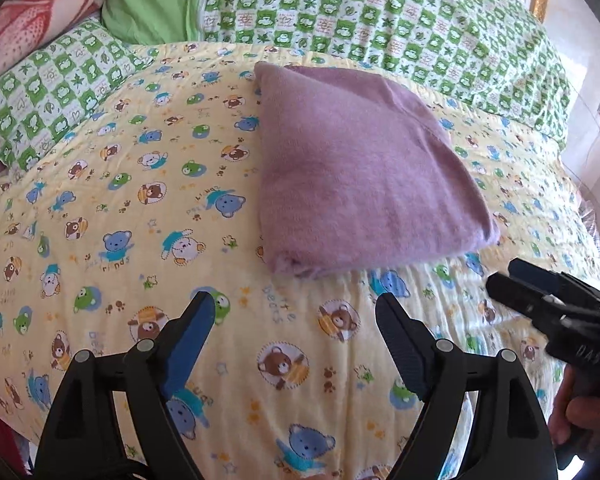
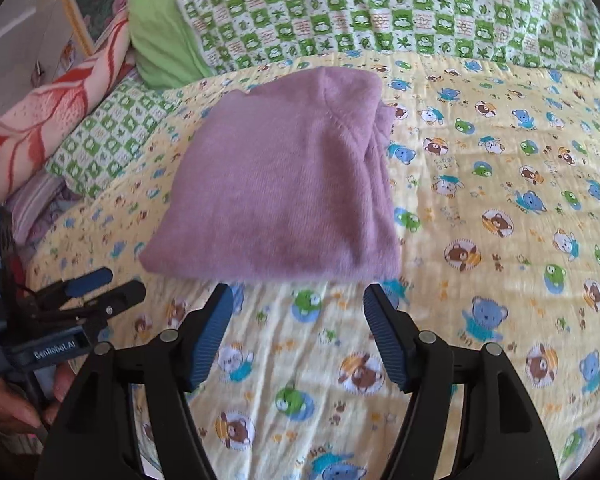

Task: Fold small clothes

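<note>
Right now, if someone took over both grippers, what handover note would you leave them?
Left gripper: open, empty, above the bear-print quilt, short of the garment.
Right gripper: open, empty, just short of the garment's near edge.
Purple knit garment: lies folded into a compact bundle on the quilt, touched by neither gripper.
Done: this piece looks folded and released.
Left: perhaps tidy the bunched layers on one side. No other small clothes to fold are clearly visible in either view.
</note>
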Motion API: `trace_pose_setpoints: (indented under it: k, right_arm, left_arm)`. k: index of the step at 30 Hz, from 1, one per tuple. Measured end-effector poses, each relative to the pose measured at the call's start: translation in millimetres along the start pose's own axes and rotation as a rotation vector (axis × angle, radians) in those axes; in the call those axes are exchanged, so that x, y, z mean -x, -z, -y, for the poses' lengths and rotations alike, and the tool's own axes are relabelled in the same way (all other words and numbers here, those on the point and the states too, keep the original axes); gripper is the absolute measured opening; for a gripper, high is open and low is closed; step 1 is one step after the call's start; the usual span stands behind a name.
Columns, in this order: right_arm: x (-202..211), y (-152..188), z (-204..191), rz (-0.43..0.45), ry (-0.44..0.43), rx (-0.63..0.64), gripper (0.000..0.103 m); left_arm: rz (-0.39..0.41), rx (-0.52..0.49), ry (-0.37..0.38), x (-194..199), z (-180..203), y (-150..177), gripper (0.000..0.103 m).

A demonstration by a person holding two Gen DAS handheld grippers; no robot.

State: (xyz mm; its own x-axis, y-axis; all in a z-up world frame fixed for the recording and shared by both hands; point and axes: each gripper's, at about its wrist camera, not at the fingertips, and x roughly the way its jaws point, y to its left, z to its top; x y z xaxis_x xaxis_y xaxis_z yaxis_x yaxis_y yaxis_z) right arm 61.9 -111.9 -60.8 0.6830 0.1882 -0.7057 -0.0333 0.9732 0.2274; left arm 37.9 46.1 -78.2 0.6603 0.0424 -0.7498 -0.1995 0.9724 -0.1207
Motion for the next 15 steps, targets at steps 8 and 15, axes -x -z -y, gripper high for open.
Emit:
trace_pose_setpoints:
  k: [8, 15]
  right_arm:
    - [1.4, 25.0, -14.3, -0.006, 0.033, 0.059, 0.079]
    - [2.0, 28.8, -11.8, -0.006, 0.048, 0.046, 0.085]
  left_arm:
    - [0.063, -0.093, -0.044, 17.1, 9.5, 5.0, 0.091]
    - [0.052, -0.096, -0.074, 16.5, 5.8, 1.6, 0.096]
